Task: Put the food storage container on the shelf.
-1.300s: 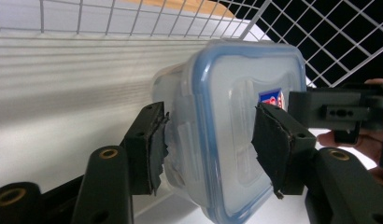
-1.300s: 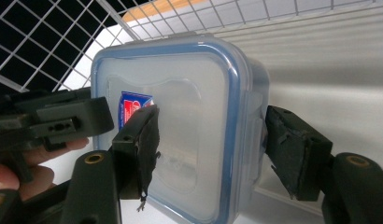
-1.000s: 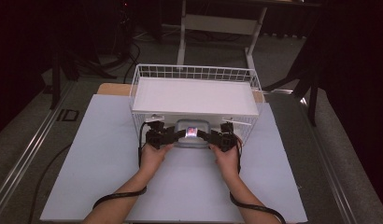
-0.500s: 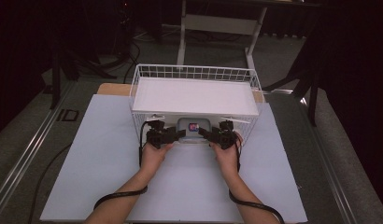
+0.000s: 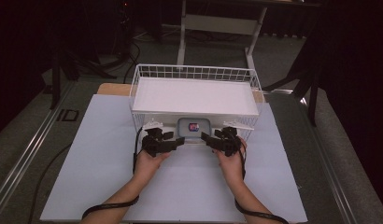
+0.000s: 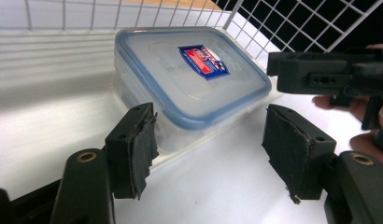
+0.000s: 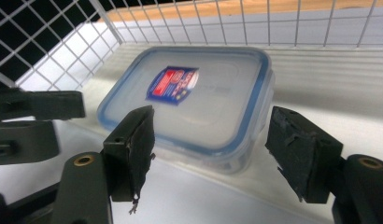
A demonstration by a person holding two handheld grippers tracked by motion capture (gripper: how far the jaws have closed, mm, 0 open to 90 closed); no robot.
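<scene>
A clear plastic box (image 5: pixel 194 127) with a blue-rimmed lid and a red and blue label rests on the white floor under the shelf of a white wire basket (image 5: pixel 194 72). My left gripper (image 5: pixel 180 140) hangs just in front of the box's left corner; its jaws have just been opening and stand open with nothing pressed between them. In the left gripper view the box (image 6: pixel 189 74) lies beyond the left gripper (image 6: pixel 208 149). My right gripper (image 5: pixel 204 136) is open off the right corner. In the right gripper view the box (image 7: pixel 194 102) sits past the right gripper (image 7: pixel 210 149).
A flat white shelf (image 5: pixel 194 95) covers the basket above the box. The basket stands at the far end of a white mat (image 5: pixel 189 186) on the table. Wire walls close the basket's sides and back. Dark floor and metal stands lie beyond.
Both grippers have drawn back from the sides of the box toward the person. The left jaws have spread apart. The box stays under the shelf.
</scene>
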